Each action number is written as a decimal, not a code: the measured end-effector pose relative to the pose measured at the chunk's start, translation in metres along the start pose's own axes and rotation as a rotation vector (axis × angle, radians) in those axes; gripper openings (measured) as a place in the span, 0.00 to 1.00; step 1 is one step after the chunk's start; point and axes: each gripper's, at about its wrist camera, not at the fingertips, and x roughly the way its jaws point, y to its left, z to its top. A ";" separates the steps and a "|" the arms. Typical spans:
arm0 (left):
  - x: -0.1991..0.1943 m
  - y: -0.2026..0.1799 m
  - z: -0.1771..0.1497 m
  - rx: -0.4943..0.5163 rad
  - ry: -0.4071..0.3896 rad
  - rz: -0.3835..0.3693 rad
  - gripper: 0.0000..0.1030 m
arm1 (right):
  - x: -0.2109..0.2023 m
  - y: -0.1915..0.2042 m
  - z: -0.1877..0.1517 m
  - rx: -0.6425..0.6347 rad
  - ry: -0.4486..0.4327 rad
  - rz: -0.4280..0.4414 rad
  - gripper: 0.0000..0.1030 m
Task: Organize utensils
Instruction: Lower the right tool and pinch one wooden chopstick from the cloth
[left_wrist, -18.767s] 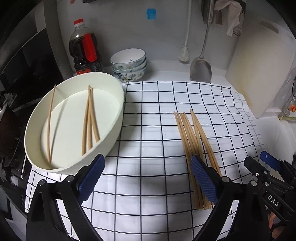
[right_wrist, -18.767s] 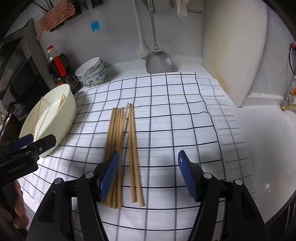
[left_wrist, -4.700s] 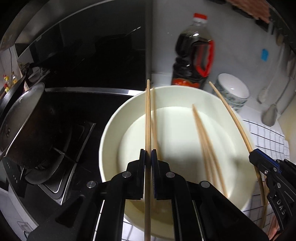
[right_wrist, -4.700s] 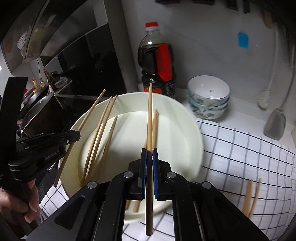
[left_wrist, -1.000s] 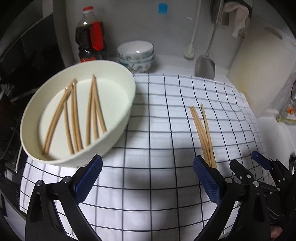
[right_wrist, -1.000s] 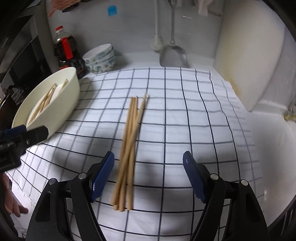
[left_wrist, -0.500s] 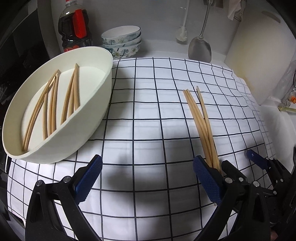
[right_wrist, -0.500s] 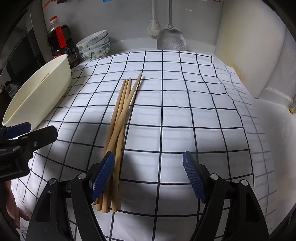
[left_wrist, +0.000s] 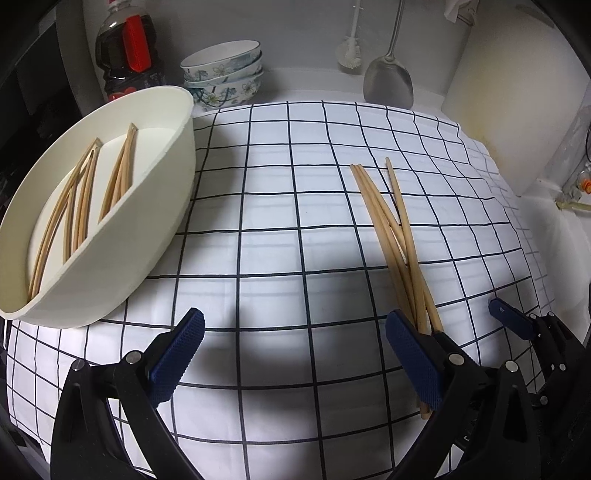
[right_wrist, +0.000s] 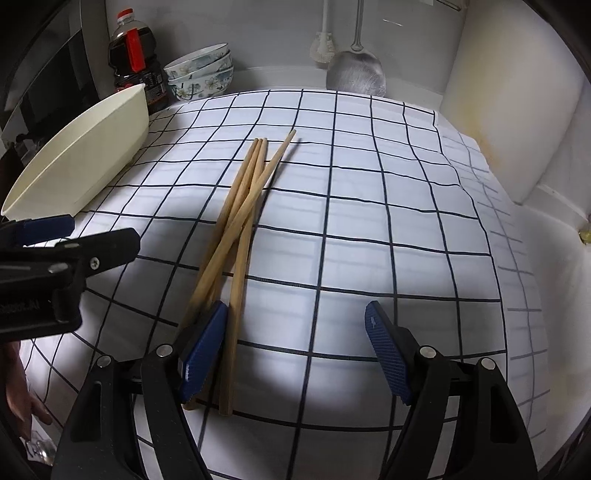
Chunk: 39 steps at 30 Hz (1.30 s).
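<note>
Several wooden chopsticks (left_wrist: 391, 229) lie in a loose crossed bundle on the checked cloth (left_wrist: 280, 229). My left gripper (left_wrist: 295, 354) hangs open low over the cloth, its right finger at the bundle's near ends. In the right wrist view the same chopsticks (right_wrist: 240, 225) run past the left finger of my open right gripper (right_wrist: 295, 347), which holds nothing. The cream oval dish (left_wrist: 162, 192) at the left holds several more chopsticks (left_wrist: 77, 199). The left gripper's body (right_wrist: 62, 266) shows at the left edge of the right wrist view.
Stacked patterned bowls (left_wrist: 225, 74) and a dark bottle (left_wrist: 125, 55) stand behind the dish. A metal spatula (left_wrist: 388, 81) and a brush (left_wrist: 351, 48) hang at the back wall. A white cutting board (left_wrist: 517, 99) leans at the right. A hob lies left of the dish.
Both grippers have sunk closer to the cloth; the chopstick bundle now lies larger and nearer the fingers in both views. Jaws stay equally wide.
</note>
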 end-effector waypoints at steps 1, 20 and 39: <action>0.002 -0.001 0.000 0.001 0.002 -0.001 0.94 | 0.000 -0.002 0.000 0.006 -0.002 0.001 0.71; 0.029 -0.026 0.000 0.030 0.023 0.005 0.94 | 0.008 -0.052 0.008 0.043 -0.049 -0.045 0.71; 0.037 -0.026 0.006 0.000 0.041 0.006 0.95 | 0.008 -0.085 0.009 0.076 -0.060 -0.092 0.71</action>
